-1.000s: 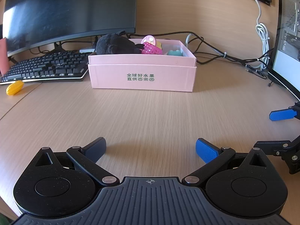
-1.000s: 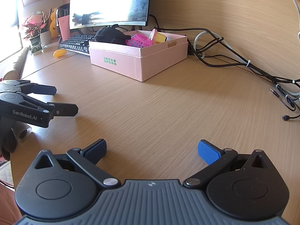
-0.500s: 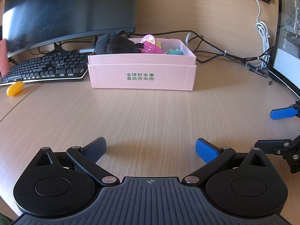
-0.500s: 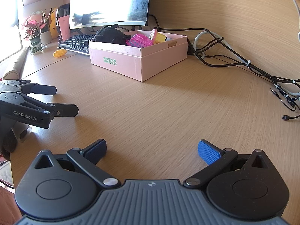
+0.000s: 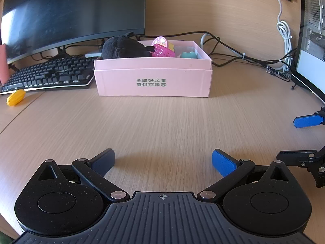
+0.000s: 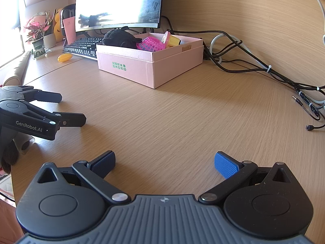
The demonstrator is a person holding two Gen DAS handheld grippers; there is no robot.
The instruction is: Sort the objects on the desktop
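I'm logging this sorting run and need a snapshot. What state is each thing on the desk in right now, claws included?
left claw: open, empty, over bare desk.
right claw: open, empty.
pink box: lidless, holding toys.
black plush toy: in the box, poking above its rim.
pink mesh basket: in the box, tilted.
yellow corn toy: loose on the desk, before the keyboard.
monitor: dark.

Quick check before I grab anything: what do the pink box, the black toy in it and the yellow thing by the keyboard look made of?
Pink box: likely matte cardboard, with crisp folded edges and printed text. Black toy: plush, fuzzy and light-absorbing. Yellow thing: probably soft plastic or rubber, with a bumpy surface and slight sheen; too small to be sure.
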